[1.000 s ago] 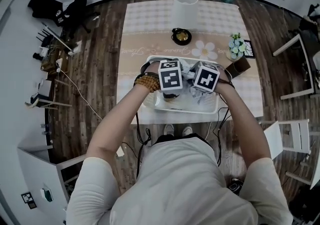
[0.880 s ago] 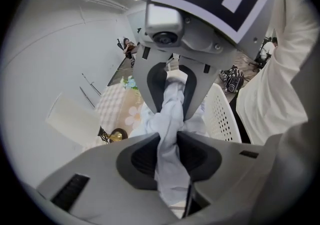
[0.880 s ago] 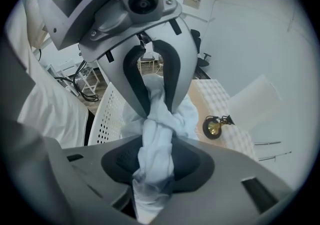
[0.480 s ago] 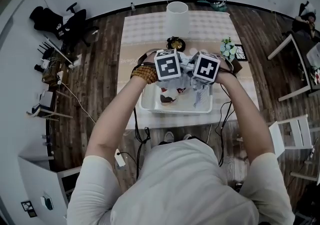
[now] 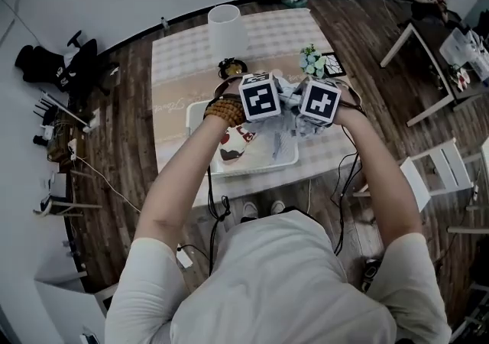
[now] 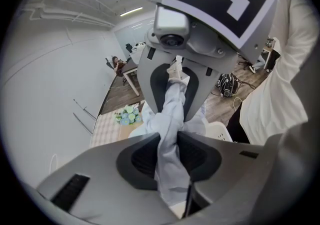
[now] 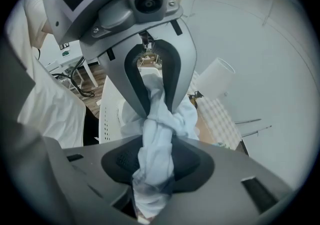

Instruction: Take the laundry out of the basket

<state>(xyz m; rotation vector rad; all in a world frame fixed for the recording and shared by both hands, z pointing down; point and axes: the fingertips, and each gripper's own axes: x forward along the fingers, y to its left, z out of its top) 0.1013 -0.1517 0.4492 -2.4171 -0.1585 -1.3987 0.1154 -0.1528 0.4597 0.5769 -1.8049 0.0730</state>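
Observation:
A white laundry basket (image 5: 200, 117) stands on the table near its front edge, with a red-and-white patterned piece (image 5: 232, 144) lying inside. Both grippers hold one pale blue garment (image 5: 286, 130) above the basket's right end. My left gripper (image 5: 260, 98) is shut on a bunched fold of it (image 6: 169, 139). My right gripper (image 5: 319, 102) is shut on another twisted fold (image 7: 154, 161). The two grippers face each other closely, and the cloth runs between them. The garment's lower part hangs toward the basket.
On the tablecloth (image 5: 174, 82) behind the basket stand a white cylinder (image 5: 228, 29), a dark bowl (image 5: 231, 69), a small flower pot (image 5: 310, 60) and a picture frame (image 5: 333, 66). A white chair (image 5: 439, 174) stands to the right. Cables hang at the table's front.
Both grippers have risen together out of the basket with the pale blue garment and shifted toward its right end. The jaws have kept the same grip.

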